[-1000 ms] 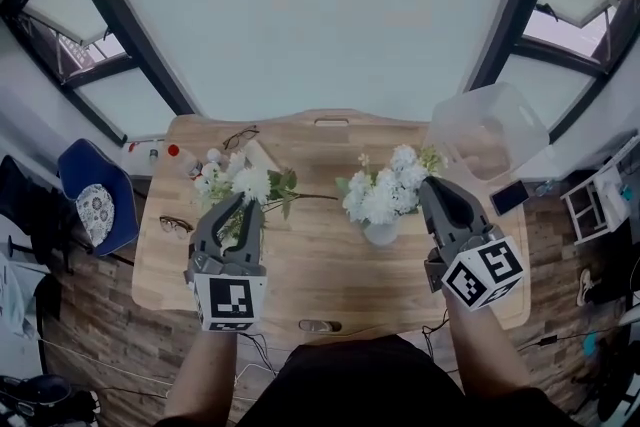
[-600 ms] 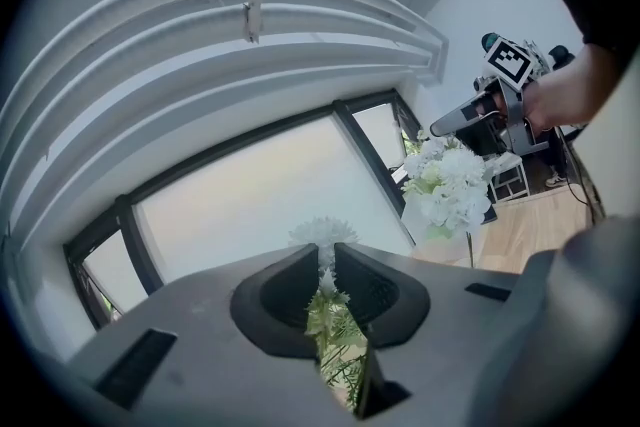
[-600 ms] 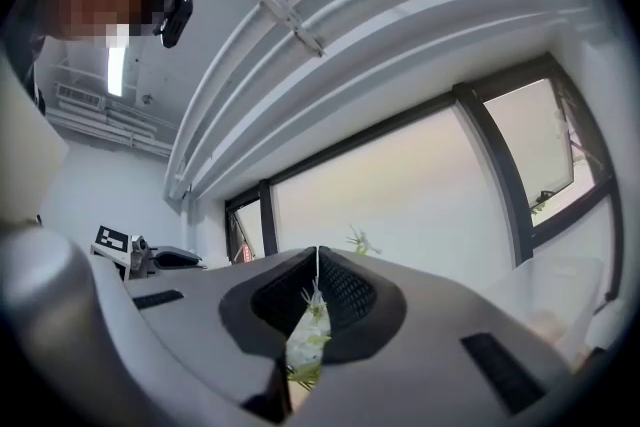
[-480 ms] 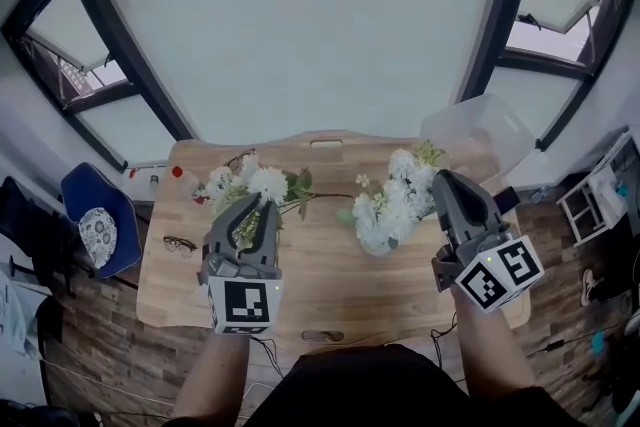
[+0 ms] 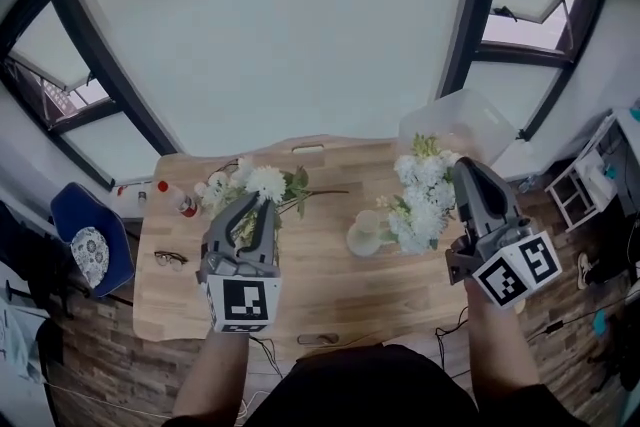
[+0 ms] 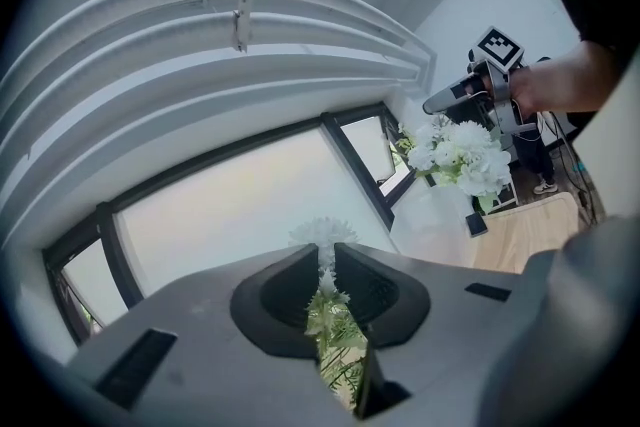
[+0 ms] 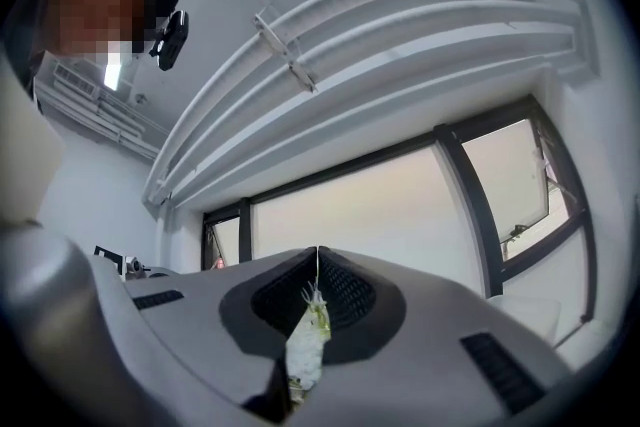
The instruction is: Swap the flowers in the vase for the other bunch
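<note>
In the head view my left gripper (image 5: pixel 257 207) is shut on the stems of a white chrysanthemum bunch (image 5: pixel 258 182), held above the wooden table (image 5: pixel 320 290). My right gripper (image 5: pixel 462 171) is shut on a bunch of white hydrangeas (image 5: pixel 421 198), held up to the right of the glass vase (image 5: pixel 365 237), which stands empty mid-table. The left gripper view shows its jaws (image 6: pixel 322 287) closed on green stems, a white bloom (image 6: pixel 322 233) beyond them, and the hydrangea bunch (image 6: pixel 462 151) far right. In the right gripper view the jaws (image 7: pixel 316 263) pinch a pale stem end (image 7: pixel 305 347).
A clear plastic box (image 5: pixel 452 121) sits at the table's back right corner. A red-capped bottle (image 5: pixel 173 199) and a pair of glasses (image 5: pixel 170 259) lie at the table's left. A blue chair (image 5: pixel 86 237) stands left of the table. Large windows fill the wall behind.
Both grippers have risen. The right one has drawn the hydrangeas up and rightward out of the vase, which is now empty. The left one has lifted the chrysanthemums off the table.
</note>
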A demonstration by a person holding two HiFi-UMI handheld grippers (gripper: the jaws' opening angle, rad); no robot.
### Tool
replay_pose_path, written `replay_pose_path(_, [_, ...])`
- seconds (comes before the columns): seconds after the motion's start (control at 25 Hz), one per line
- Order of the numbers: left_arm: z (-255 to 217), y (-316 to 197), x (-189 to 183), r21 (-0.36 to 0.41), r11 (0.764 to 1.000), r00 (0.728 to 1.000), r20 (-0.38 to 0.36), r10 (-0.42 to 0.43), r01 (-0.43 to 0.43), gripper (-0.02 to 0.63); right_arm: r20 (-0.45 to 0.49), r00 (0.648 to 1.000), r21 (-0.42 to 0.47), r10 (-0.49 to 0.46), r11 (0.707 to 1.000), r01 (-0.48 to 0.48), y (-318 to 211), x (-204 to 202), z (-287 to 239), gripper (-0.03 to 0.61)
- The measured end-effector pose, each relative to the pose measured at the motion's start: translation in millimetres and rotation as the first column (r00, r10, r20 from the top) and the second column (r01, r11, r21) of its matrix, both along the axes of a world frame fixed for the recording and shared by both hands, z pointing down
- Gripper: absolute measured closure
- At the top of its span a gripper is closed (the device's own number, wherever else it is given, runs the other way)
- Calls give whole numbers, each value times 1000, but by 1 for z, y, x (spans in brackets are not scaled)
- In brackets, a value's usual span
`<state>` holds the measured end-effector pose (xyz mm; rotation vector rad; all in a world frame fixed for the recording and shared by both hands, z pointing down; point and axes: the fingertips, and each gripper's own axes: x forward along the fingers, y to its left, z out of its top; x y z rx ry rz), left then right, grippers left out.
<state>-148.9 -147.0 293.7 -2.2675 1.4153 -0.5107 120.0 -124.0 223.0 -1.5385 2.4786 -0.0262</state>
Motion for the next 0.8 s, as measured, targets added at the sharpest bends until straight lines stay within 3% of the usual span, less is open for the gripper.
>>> replay_pose_path(0.32, [9, -7, 17, -26, 999, 999, -3, 41, -41, 563, 0, 996, 4, 90, 996, -90, 4, 35, -2, 548])
replay_pose_path(0.8, [36, -12, 36, -84, 993, 997, 12, 79, -78, 563, 4, 992, -68, 130, 989, -129, -4, 54, 33, 549])
